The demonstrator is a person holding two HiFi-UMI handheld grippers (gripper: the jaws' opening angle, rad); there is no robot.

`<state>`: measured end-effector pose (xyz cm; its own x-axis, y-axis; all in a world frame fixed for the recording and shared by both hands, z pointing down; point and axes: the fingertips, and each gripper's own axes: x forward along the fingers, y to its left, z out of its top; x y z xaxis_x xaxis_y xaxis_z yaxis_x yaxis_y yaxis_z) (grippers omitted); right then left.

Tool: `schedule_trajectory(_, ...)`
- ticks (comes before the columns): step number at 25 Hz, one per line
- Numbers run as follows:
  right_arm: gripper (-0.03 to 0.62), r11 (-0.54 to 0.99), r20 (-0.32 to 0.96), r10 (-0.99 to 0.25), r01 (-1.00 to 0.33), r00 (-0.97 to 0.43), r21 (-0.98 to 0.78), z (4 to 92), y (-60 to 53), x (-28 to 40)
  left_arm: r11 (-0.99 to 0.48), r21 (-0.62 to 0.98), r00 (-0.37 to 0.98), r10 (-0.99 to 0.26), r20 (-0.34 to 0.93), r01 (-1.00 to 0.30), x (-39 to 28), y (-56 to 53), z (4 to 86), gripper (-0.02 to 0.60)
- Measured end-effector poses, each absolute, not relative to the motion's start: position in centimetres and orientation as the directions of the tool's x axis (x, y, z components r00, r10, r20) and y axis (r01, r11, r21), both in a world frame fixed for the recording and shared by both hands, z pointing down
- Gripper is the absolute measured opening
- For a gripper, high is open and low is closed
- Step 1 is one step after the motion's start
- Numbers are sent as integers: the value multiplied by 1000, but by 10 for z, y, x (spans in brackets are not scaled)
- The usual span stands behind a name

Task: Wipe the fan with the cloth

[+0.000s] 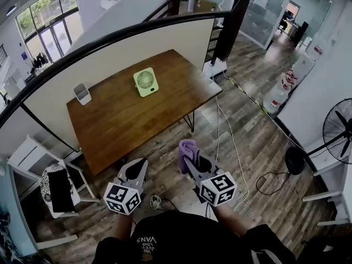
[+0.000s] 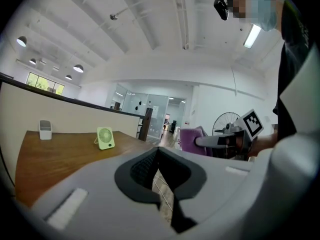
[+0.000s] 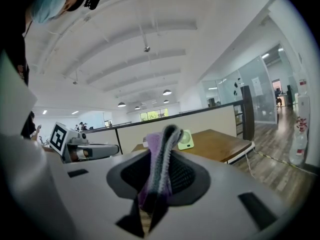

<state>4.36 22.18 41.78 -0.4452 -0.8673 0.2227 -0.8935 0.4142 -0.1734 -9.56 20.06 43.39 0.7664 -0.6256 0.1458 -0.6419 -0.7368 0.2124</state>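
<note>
A small light-green fan (image 1: 146, 82) stands upright near the far side of the brown wooden table (image 1: 126, 125). Both grippers hang in front of the table's near edge, apart from the fan. My right gripper (image 1: 190, 159) is shut on a folded purple cloth (image 1: 188, 149), which sticks up between its jaws (image 3: 160, 159). My left gripper (image 1: 138, 168) is shut with nothing in it (image 2: 159, 156). The fan (image 2: 105, 138) shows far off in the left gripper view and just behind the cloth as the fan (image 3: 186, 139) in the right gripper view.
A white holder (image 1: 82, 93) stands on the table's far left. A low partition with a dark rail (image 1: 110, 43) backs the table. A white chair (image 1: 33, 164) sits at the left, a black standing fan (image 1: 338, 128) at the right, cables (image 1: 231, 136) on the floor.
</note>
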Motion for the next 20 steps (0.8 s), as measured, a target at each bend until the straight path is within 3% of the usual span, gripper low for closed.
schedule_trajectory(9,94,339,237,-896,-923,-376,-183,423,166,23,-809,207,834,-527,162,-551,-104,138,437,12)
schedule_trajectory(20,94,397,278,-854,-896,-440,-199,443,116,52,-738,251,779,-592,207,-627,-84,99,459,12)
